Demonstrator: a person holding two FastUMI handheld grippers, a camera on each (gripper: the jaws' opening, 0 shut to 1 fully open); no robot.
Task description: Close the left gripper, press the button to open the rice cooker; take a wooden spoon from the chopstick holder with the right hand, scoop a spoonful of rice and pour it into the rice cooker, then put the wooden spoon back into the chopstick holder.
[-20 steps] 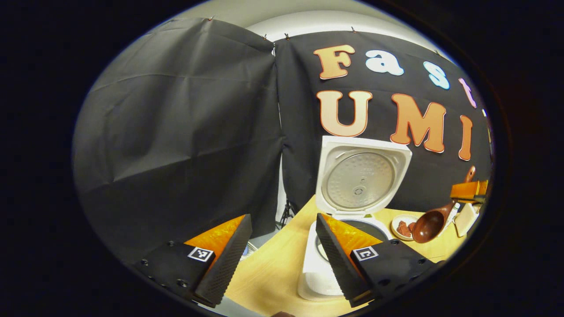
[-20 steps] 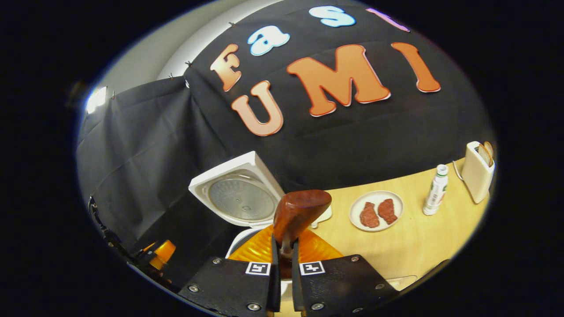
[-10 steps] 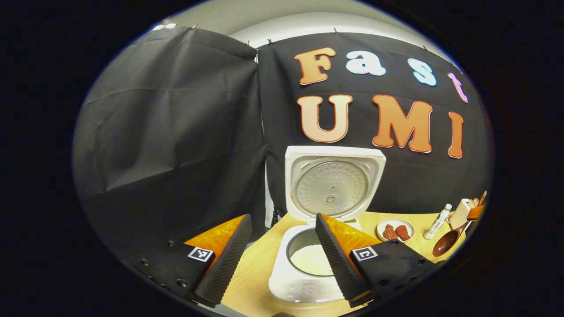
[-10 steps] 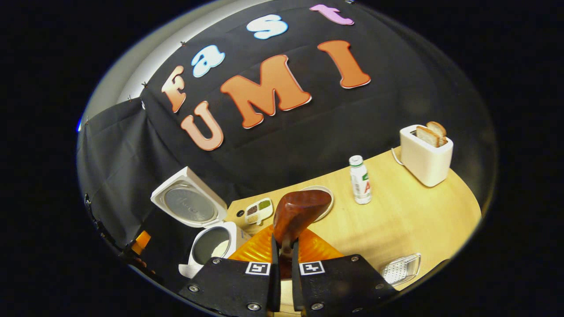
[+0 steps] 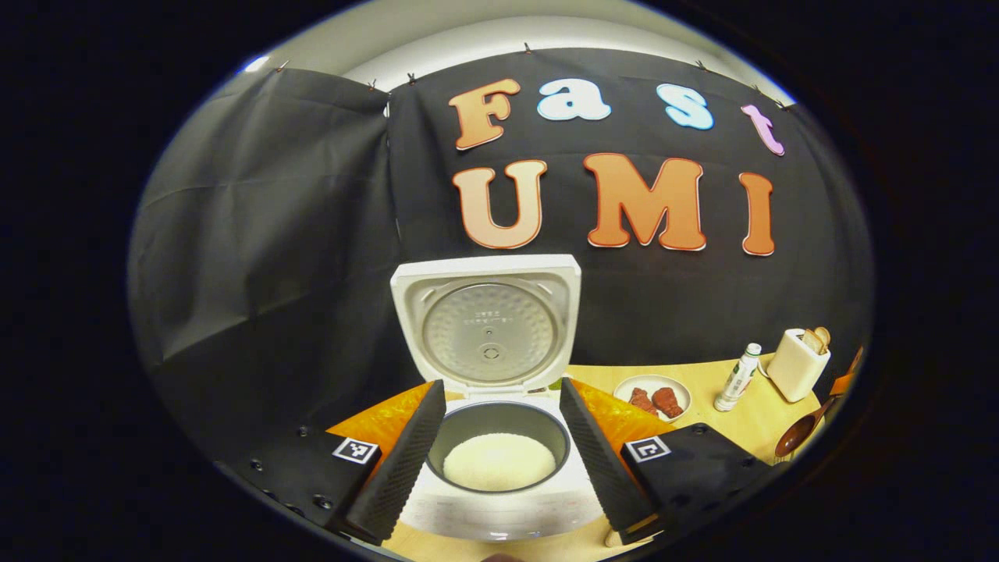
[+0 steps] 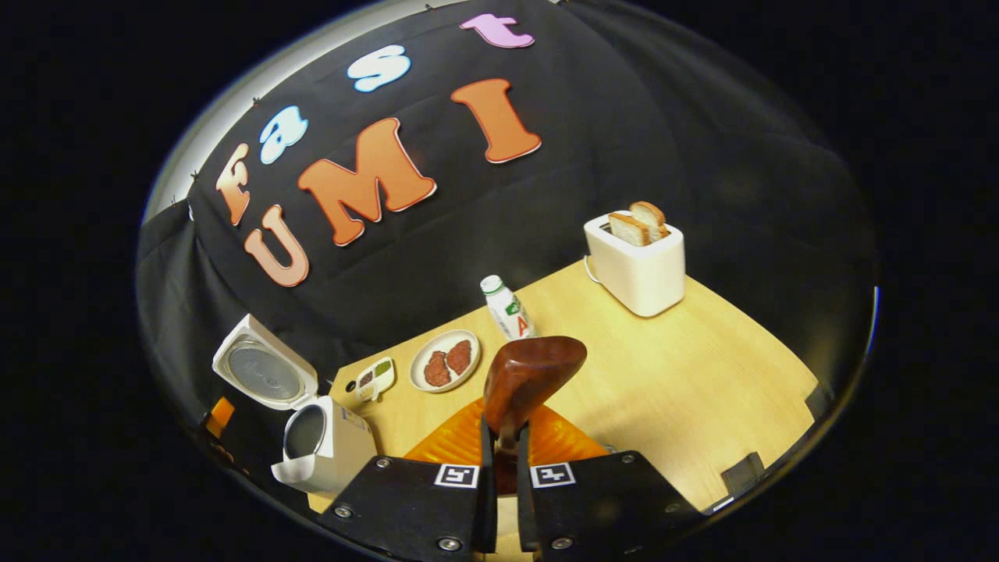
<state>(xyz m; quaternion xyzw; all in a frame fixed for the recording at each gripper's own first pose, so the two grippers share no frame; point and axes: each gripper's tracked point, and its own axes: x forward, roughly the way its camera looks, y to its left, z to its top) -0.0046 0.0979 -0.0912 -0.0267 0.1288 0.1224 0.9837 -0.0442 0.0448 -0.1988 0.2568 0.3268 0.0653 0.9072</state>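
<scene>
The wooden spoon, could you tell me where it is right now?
The wooden spoon is clamped by its handle in the right gripper, bowl up above the table, right of the open rice cooker.

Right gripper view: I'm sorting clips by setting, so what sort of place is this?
Likely a mock kitchen staged in a booth: a wooden table carries a rice cooker with its lid up, a toaster holding bread, and a plate of meat, with black cloth hung behind.

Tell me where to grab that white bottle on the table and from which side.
Take the white bottle by its straight body below the cap, coming in level from the open table side; it stands upright, with the plate close on one side and the toaster farther off.
</scene>
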